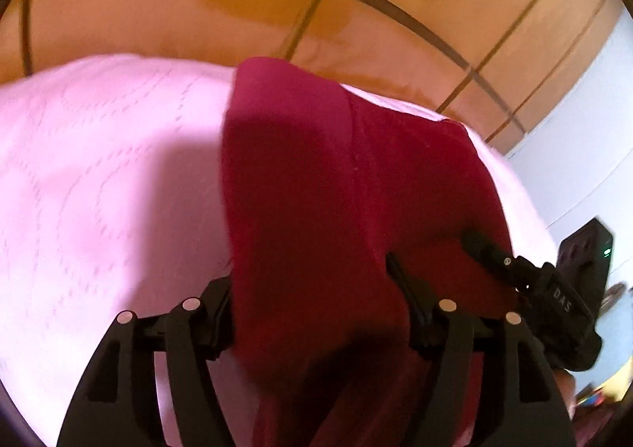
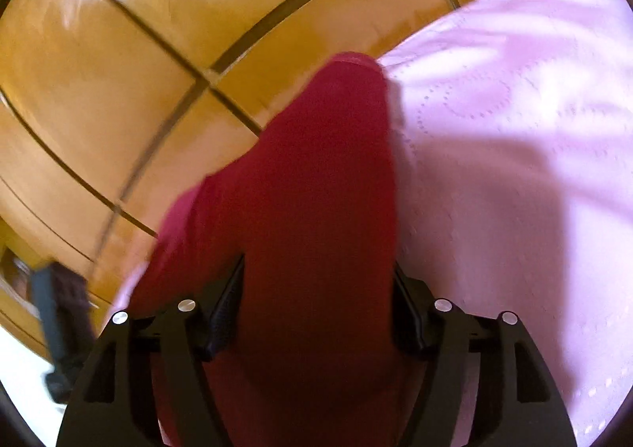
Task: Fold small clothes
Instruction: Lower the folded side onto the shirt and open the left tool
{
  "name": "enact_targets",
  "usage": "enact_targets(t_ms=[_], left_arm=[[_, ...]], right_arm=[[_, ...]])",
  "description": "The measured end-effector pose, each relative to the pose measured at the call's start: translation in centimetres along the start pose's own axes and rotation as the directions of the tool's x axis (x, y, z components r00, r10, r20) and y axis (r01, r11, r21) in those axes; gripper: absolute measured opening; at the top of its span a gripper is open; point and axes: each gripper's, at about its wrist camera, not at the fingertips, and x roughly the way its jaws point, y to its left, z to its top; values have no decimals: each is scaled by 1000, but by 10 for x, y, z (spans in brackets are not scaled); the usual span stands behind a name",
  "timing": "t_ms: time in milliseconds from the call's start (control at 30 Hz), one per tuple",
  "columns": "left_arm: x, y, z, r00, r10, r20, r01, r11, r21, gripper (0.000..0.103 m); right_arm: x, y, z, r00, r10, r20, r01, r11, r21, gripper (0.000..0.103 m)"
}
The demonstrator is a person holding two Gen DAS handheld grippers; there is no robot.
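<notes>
A dark red garment [image 1: 336,177] lies stretched over a pink quilted bedspread [image 1: 99,177]. In the left wrist view the cloth fills the space between my left gripper's [image 1: 312,288] jaws, which stand wide apart. My right gripper [image 1: 486,253] shows at the right of that view with its black fingers against the same garment's edge. In the right wrist view the red garment [image 2: 316,189] drapes between my right gripper's [image 2: 316,284] jaws, which also stand wide apart, and hides their tips. The pink bedspread [image 2: 514,170] lies to the right.
Orange-brown wooden panels with dark grooves [image 1: 277,3] stand behind the bed, also in the right wrist view [image 2: 138,71]. A pale blue wall [image 1: 585,154] is at the right. My left gripper's black body [image 2: 59,328] shows at the lower left of the right wrist view.
</notes>
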Motion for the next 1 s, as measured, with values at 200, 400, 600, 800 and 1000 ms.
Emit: enact_targets(t_ms=[200,400,600,800,1000], left_arm=[[-71,-13,-12,969,121,216,-140,987,77,50],[-29,-62,28,972,137,193,-176,963,205,23],[36,-56,25,953,276,124,-301,910,287,21],[36,-49,15,949,245,197,-294,912,286,21],[5,-57,-4,955,187,229,-251,922,293,34]], right_arm=[[-57,39,6,976,-119,183,151,974,-171,65],[-22,76,21,979,-154,135,193,914,-356,39],[25,67,17,952,-283,117,306,865,-399,39],[36,70,3,919,-329,217,392,810,-436,39],[34,74,0,914,-321,247,401,799,-448,41]])
